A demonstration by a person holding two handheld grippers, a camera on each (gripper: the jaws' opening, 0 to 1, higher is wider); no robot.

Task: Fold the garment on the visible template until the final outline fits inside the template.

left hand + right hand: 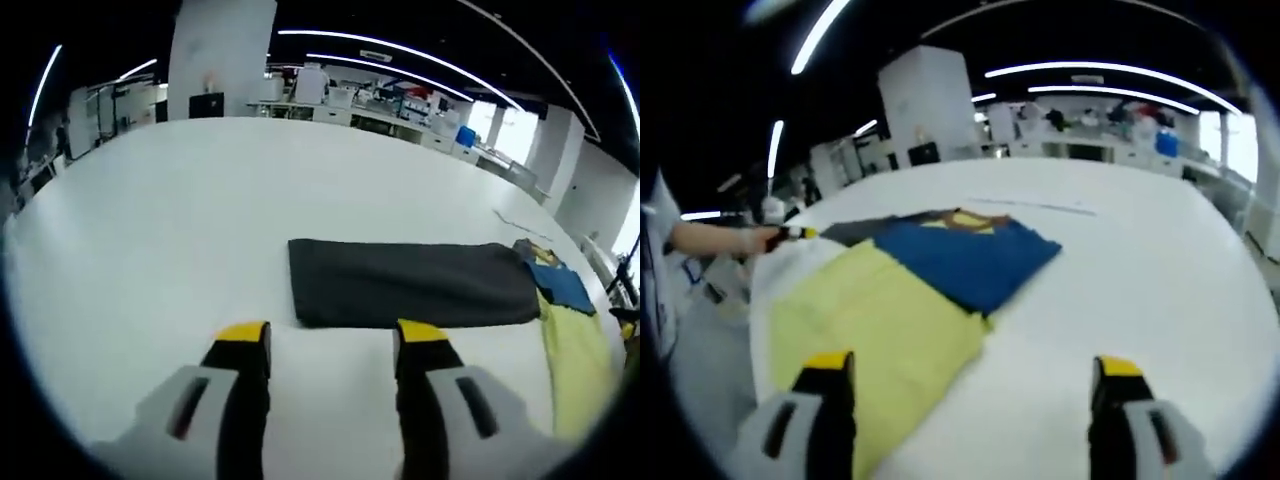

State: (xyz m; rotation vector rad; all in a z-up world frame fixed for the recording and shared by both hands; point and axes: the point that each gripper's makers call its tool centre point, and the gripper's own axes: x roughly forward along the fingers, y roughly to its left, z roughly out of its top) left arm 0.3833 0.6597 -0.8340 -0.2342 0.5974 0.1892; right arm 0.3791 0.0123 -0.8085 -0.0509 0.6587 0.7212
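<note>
Above the wide white table [180, 220], the left gripper [333, 345] hovers level, its two yellow-tipped jaws spread wide with nothing between them, pointing at the near long edge of the folded dark grey garment [410, 283]. That garment lies flat as a neat rectangle on the table, just beyond the jaw tips and not touching them. Against the dark garment's right end sit a folded blue cloth [563, 285] and a pale yellow cloth [575, 355], the blue one overlapping the yellow.

In the right gripper view, the right gripper [973, 378] is also held above the table, jaws very wide and empty. Its left jaw overlaps the yellow cloth [875, 335]; whether it touches cannot be told. The blue cloth [965, 255] lies on the yellow cloth's far part. A person's forearm [715, 238] reaches in beside the cloths. Workbenches and strip lights stand well behind the table.
</note>
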